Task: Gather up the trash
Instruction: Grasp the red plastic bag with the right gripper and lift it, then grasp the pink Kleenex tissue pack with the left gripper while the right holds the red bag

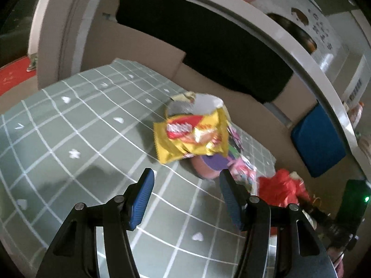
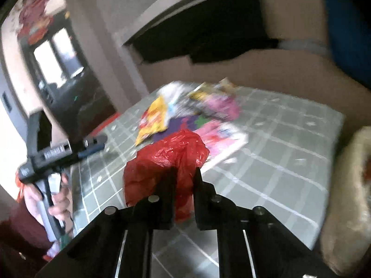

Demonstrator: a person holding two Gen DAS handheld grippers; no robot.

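Note:
A pile of trash lies on the green checked tablecloth (image 1: 69,125): a yellow snack wrapper (image 1: 192,136) on top, a pink and purple cup (image 1: 209,165) and pink wrappers (image 1: 243,169) under it. My left gripper (image 1: 186,180) is open and empty, just short of the pile. My right gripper (image 2: 184,173) is shut on a red plastic bag (image 2: 167,159) and holds it above the table near the pile (image 2: 190,113). The red bag also shows in the left wrist view (image 1: 281,187). The left gripper also shows at the left of the right wrist view (image 2: 92,146).
Brown cardboard boxes (image 1: 139,44) stand behind the table, with a black opening and a blue item (image 1: 317,139) to the right. A beige cushion (image 2: 347,197) sits at the table's right edge. A red mat (image 1: 14,74) lies on the floor far left.

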